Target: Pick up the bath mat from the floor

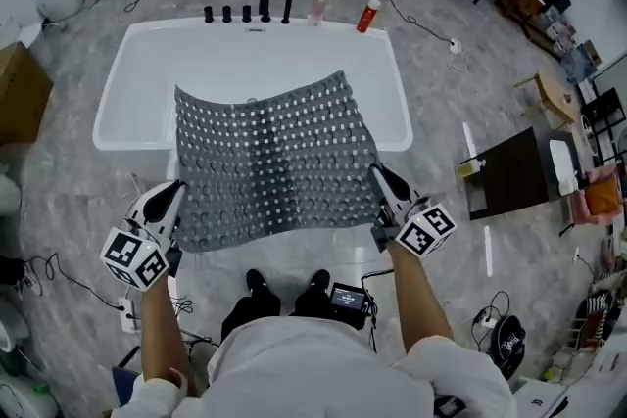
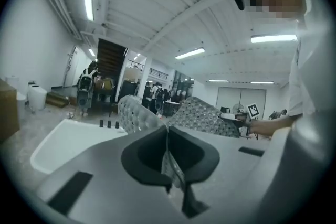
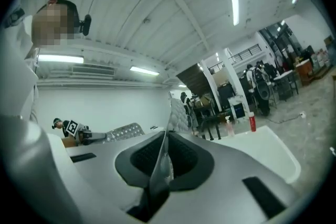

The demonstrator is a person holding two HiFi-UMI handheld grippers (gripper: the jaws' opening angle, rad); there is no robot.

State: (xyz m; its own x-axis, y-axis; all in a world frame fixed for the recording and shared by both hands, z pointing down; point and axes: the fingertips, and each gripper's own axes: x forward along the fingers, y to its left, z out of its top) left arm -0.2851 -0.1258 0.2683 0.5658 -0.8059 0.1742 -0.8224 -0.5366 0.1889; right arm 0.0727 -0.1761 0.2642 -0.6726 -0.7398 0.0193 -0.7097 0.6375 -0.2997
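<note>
Nearest the head camera, my white shirt [image 1: 313, 367]; beyond it, both grippers hold the bath mat [image 1: 274, 162] clear of the floor [image 1: 441, 83], spread in front of the bathtub [image 1: 116, 83].

Head view: my left gripper [image 1: 176, 188] clamps the mat's near left corner and my right gripper [image 1: 376, 173] its near right corner. The grey studded sheet hangs between them with its far edge over the white tub, and my black shoes [image 1: 257, 281] stand below. Only the left gripper view shows those jaws pressed together on a thin fold of mat, with the sheet running across to the other gripper. The right gripper view shows the same pinch from the opposite end. It also shows a red bottle [image 3: 252, 123] on the tub's rim from the side, and ceiling strip lights [image 3: 233, 5] that lie outside the head view.
</note>
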